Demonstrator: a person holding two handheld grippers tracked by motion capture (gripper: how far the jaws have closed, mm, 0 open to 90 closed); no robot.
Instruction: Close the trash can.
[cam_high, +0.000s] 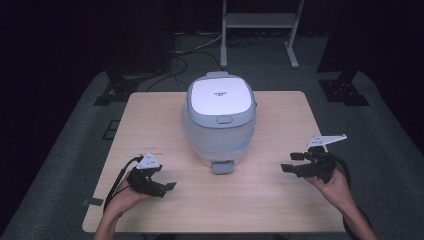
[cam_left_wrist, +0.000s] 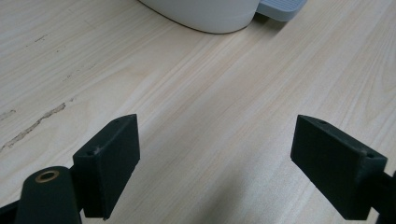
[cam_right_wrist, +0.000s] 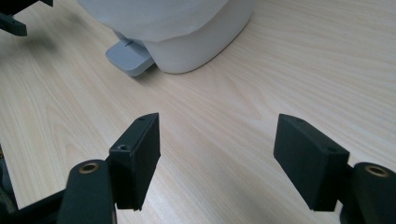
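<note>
A white rice cooker (cam_high: 220, 117) with a closed lid stands upright on a pale wooden worktop (cam_high: 280, 200), slightly toward the far edge and roughly centred between the person's two hands. A small grey tab (cam_high: 223, 167) juts from its base toward the person. The left gripper (cam_high: 167, 188) rests low near the front left of the worktop, its fingers (cam_left_wrist: 109, 163) spread wide apart and holding nothing, pointing to the right and slightly toward the cooker. The right gripper (cam_high: 289, 163) hovers at the front right, fingers (cam_right_wrist: 137, 156) likewise spread and empty, aimed leftward at the cooker's base. The cooker lies ahead of and between both grippers, well apart from each; neither is clearly nearer. It has no strong long axis, being rounded, with the lid's release button (cam_high: 223, 119) on the side facing the person. The wood grain is smooth, with a few scuffs visible in the left gripper view. Around the worktop lies grey carpet (cam_high: 390, 150) in a dark room, with a metal stand (cam_high: 260, 25) and cables (cam_high: 187, 55) behind.
</note>
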